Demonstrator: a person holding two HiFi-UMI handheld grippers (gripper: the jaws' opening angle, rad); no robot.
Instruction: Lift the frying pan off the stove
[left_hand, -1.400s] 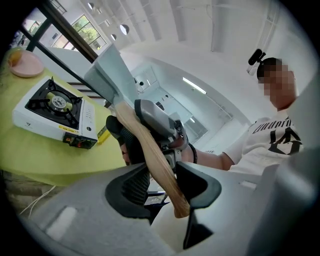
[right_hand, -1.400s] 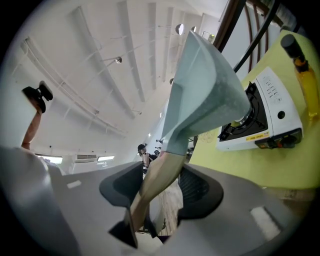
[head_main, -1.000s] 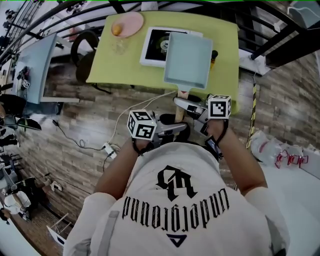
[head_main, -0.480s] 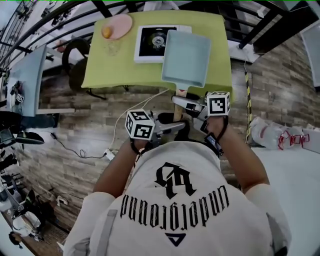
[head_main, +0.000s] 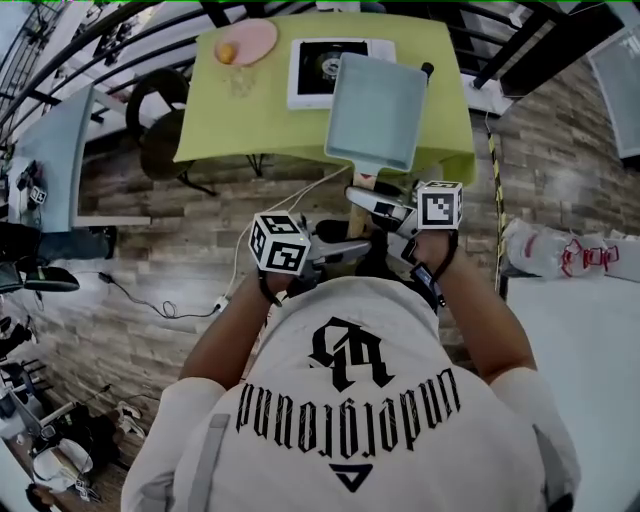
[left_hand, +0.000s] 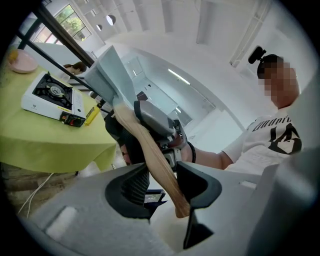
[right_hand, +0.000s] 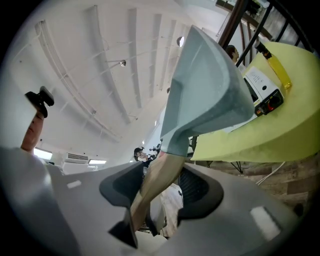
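Observation:
A pale blue rectangular frying pan (head_main: 375, 110) hangs in the air above the near right part of the yellow-green table (head_main: 250, 125). It is off the white single-burner stove (head_main: 320, 62), which stands just behind it to the left. Both grippers hold its wooden handle (head_main: 365, 184). My right gripper (head_main: 366, 200) is shut on the handle close to the pan, and my left gripper (head_main: 350, 248) is shut on it near its end. In the left gripper view the handle (left_hand: 155, 155) runs between the pads of my left gripper (left_hand: 162, 186). In the right gripper view the pan (right_hand: 205, 95) rises from my right gripper (right_hand: 159, 192).
A pink plate (head_main: 250, 40) with an orange fruit lies at the table's far left. A yellow lighter (left_hand: 90, 115) lies beside the stove (left_hand: 47, 97). A white cable (head_main: 250, 250) hangs from the table to the wooden floor. White bags (head_main: 560, 255) lie on the floor at right.
The pan stays in both grippers. It now sits a little further right of the stove, so more of the burner shows. The head view has shifted slightly.

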